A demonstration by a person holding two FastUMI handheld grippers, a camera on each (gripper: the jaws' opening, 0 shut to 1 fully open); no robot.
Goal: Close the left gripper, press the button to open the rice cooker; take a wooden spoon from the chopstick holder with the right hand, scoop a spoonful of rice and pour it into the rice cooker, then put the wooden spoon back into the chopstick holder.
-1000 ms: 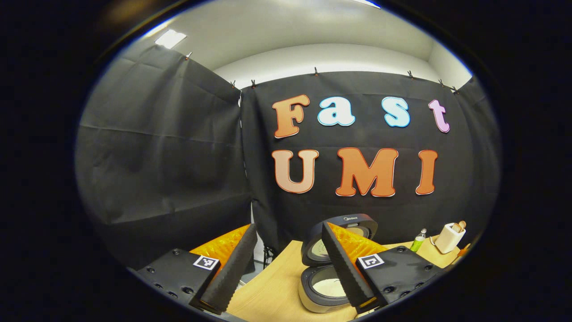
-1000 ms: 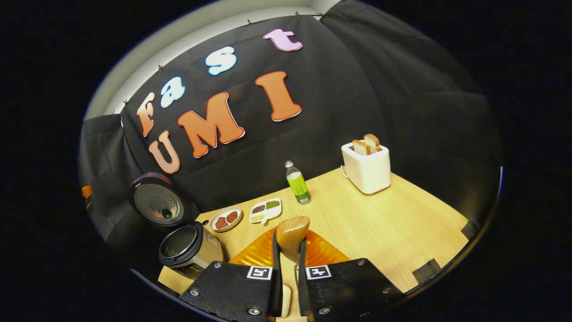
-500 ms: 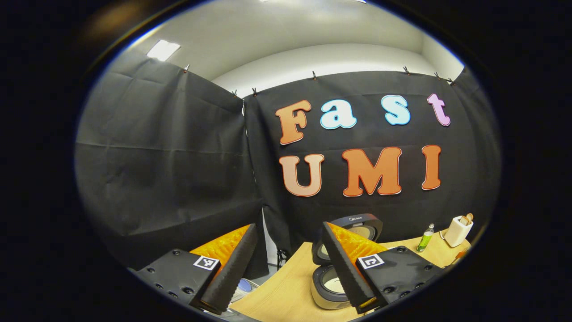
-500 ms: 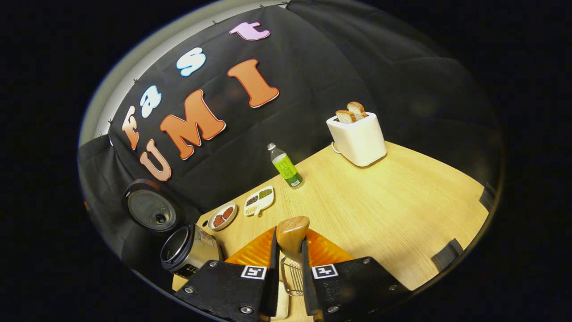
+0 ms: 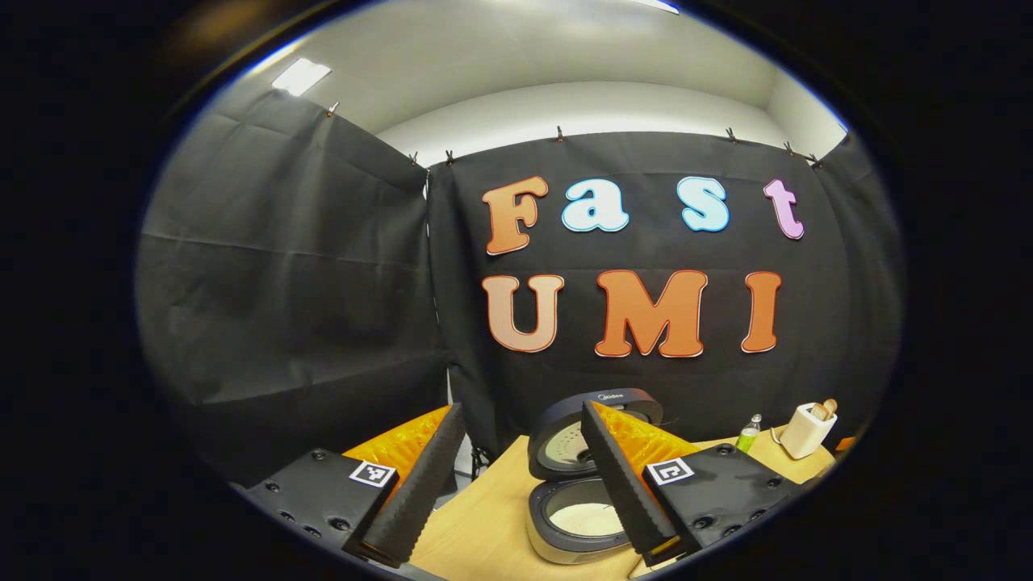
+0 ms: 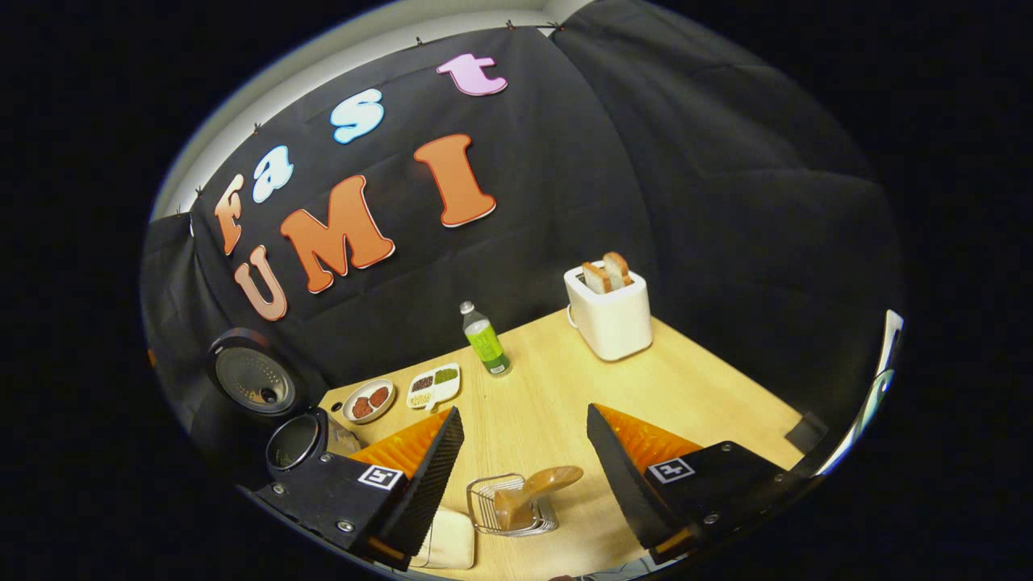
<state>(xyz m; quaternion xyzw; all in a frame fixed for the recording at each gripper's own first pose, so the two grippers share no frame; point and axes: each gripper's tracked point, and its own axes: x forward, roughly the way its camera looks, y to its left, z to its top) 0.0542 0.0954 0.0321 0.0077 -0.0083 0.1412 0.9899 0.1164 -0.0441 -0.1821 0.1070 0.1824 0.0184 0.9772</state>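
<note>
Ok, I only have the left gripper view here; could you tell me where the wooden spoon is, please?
Observer: The wooden spoon sits in the wire chopstick holder, its bowl end leaning out over the rim.
Operator: Thank you. Is the right gripper holding it?
Observer: No, the right gripper has its tongs open, standing apart from the spoon on either side.
Operator: And what lies near the cooker on that side?
Observer: A small round dish and a divided dish sit on the table, between the rice cooker and the green bottle.
</note>
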